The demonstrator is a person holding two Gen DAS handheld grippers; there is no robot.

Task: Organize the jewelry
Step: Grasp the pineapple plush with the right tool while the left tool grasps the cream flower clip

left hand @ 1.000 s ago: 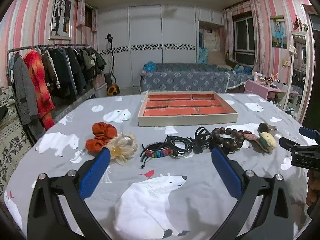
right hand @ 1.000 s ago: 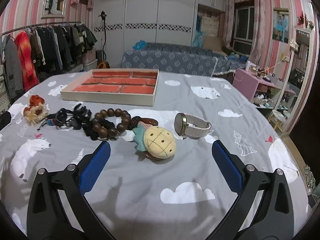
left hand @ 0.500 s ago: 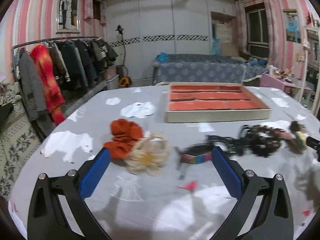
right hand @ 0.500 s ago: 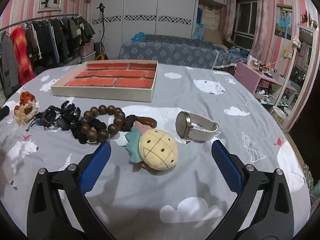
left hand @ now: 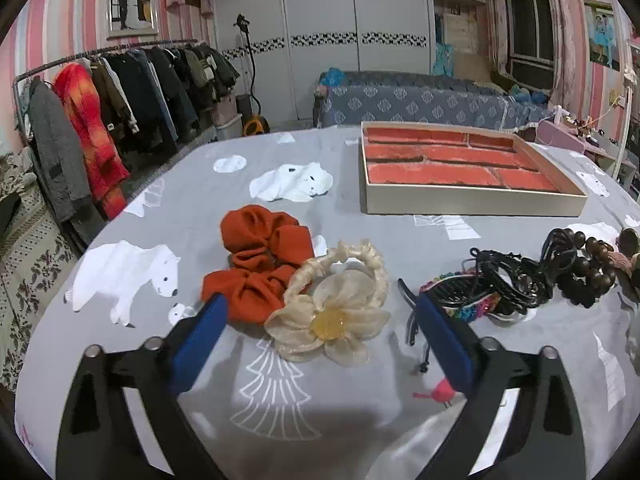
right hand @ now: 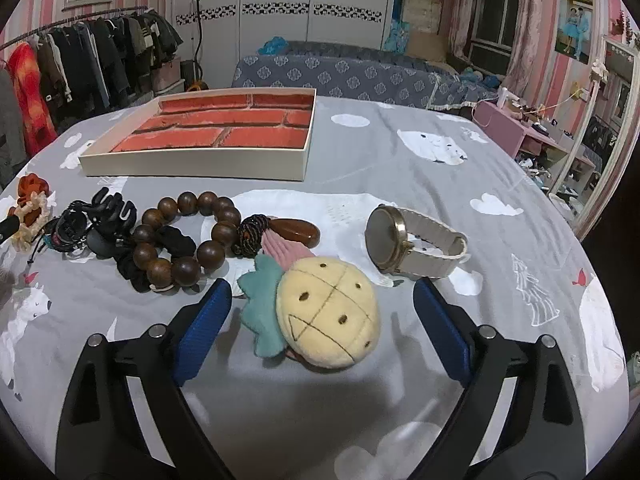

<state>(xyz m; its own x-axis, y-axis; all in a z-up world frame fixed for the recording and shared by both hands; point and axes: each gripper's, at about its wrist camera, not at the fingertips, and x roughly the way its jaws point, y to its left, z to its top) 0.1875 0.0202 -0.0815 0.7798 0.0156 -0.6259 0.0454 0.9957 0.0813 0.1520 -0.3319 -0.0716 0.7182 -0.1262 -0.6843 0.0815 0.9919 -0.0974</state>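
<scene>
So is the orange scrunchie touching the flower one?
Touching. In the left wrist view the cream flower scrunchie lies overlapping the edge of the orange scrunchie, with no cloth showing between them.

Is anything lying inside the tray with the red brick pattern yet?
No, the shallow cream tray with the red brick-pattern floor shows only bare lining.

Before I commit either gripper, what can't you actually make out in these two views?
- Left wrist view: wooden bead bracelet is cut off by the right edge; the watch is out of frame.
- Left wrist view: black cords and the rainbow bracelet overlap, so their count is unclear.
- Right wrist view: orange scrunchie is small at the left edge.
- Right wrist view: the hair tie beneath the plush pineapple is hidden.
</scene>
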